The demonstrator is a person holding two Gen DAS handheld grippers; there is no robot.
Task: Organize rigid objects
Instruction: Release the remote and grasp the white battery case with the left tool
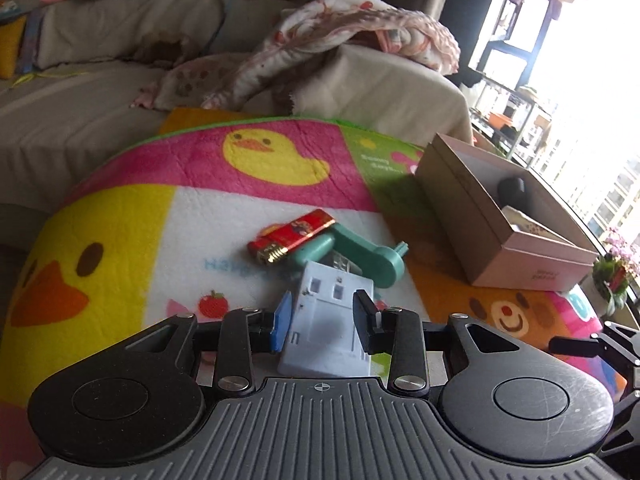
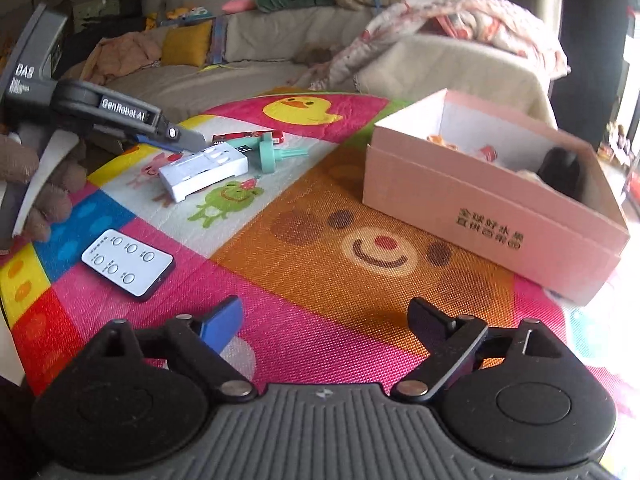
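A pale blue-white plastic block (image 1: 326, 320) lies on the colourful mat between the fingers of my left gripper (image 1: 325, 322), whose jaws stand open around its sides. Behind it lie a red lighter (image 1: 290, 236) and a teal plastic handle (image 1: 360, 256). The block also shows in the right wrist view (image 2: 204, 170), with the left gripper (image 2: 176, 136) over it. My right gripper (image 2: 326, 324) is open and empty above the mat. A white remote (image 2: 128, 266) lies to its front left. A pink cardboard box (image 2: 492, 208) holds several items.
The box also shows at the right of the left wrist view (image 1: 496, 224). A sofa (image 2: 280, 52) with a crumpled blanket (image 1: 340, 32) stands behind the mat. Potted flowers (image 1: 616, 264) stand by the window at the right.
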